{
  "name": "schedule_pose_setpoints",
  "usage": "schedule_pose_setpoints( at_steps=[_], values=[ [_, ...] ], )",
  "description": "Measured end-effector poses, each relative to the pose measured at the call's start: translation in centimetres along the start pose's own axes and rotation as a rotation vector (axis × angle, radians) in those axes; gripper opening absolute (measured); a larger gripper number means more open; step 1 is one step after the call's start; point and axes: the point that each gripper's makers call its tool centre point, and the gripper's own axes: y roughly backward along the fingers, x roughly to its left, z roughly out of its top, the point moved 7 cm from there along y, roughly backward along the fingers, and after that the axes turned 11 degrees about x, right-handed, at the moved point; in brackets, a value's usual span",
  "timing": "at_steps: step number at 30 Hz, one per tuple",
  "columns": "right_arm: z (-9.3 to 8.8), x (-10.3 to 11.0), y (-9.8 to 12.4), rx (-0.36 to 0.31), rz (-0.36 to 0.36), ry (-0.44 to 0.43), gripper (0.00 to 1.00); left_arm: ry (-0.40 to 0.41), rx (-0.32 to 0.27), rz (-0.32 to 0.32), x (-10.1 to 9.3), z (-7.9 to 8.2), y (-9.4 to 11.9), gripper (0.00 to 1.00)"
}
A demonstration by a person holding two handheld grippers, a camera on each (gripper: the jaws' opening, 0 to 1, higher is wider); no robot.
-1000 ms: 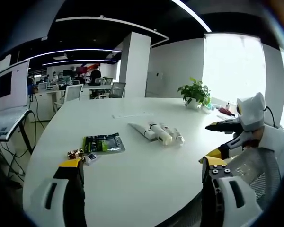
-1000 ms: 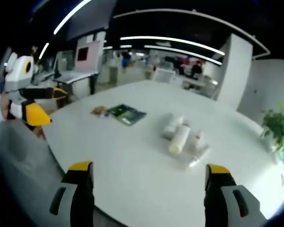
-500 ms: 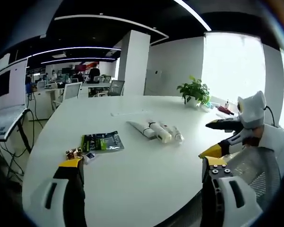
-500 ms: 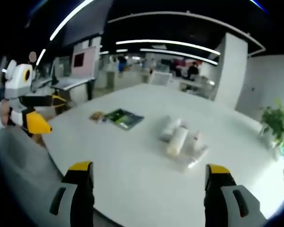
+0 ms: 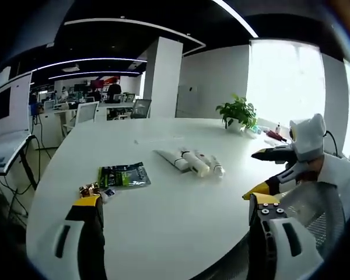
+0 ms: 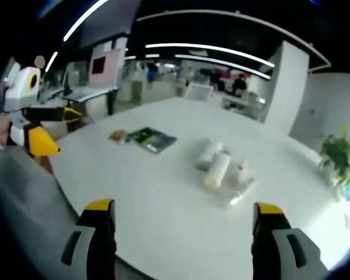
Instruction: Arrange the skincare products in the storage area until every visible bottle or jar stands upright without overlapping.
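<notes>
On the round white table (image 5: 163, 216), a cluster of white skincare tubes (image 5: 191, 161) lies flat near the middle, well back from every edge. Beside it, toward the rim, lie a dark green packet (image 5: 123, 175) and small wrapped sweets (image 5: 91, 189). Left gripper (image 5: 174, 239) and right gripper (image 6: 184, 236) hover at the near rim, jaws spread, grasping nothing.

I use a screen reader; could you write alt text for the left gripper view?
Several white skincare tubes lie flat together on a round white table, beyond the open left gripper. A green packet lies left of them; the right gripper enters from the right.
</notes>
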Motion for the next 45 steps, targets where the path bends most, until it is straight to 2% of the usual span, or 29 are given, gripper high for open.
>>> schedule_pose_setpoints(
  at_steps=[11, 15, 18, 21, 23, 37, 43, 45],
  values=[
    [0.1, 0.3, 0.1, -0.003, 0.017, -0.003, 1.0, -0.007, 0.015, 0.002, 0.0, -0.3, 0.0, 0.99],
    [0.2, 0.6, 0.1, -0.003, 0.043, -0.009, 1.0, 0.001, 0.002, -0.028, -0.3, -0.2, 0.1, 0.99],
    [0.2, 0.5, 0.1, 0.005, 0.025, 0.023, 1.0, 0.002, 0.001, -0.019, -0.2, -0.2, 0.1, 0.99],
    [0.4, 0.5, 0.2, -0.007, 0.041, 0.005, 1.0, 0.009, 0.003, -0.015, 0.0, -0.2, 0.0, 0.99],
    [0.5, 0.2, 0.3, -0.013, 0.044, -0.016, 1.0, 0.013, 0.005, -0.022, -0.1, -0.2, 0.0, 0.99],
    [1.7, -1.9, 0.3, 0.001, 0.007, 0.03, 1.0, 0.035, -0.006, -0.028, 0.1, -0.2, 0.1, 0.99],
    [2.4, -3.0, -0.1, -0.001, 0.043, 0.03, 1.0, 0.048, -0.014, -0.028, 0.2, 0.0, 0.1, 0.99],
    [2.7, -3.4, -0.4, 0.0, 0.033, 0.039, 1.0, 0.048, -0.016, -0.026, 0.2, 0.0, 0.1, 0.99]
  ],
)
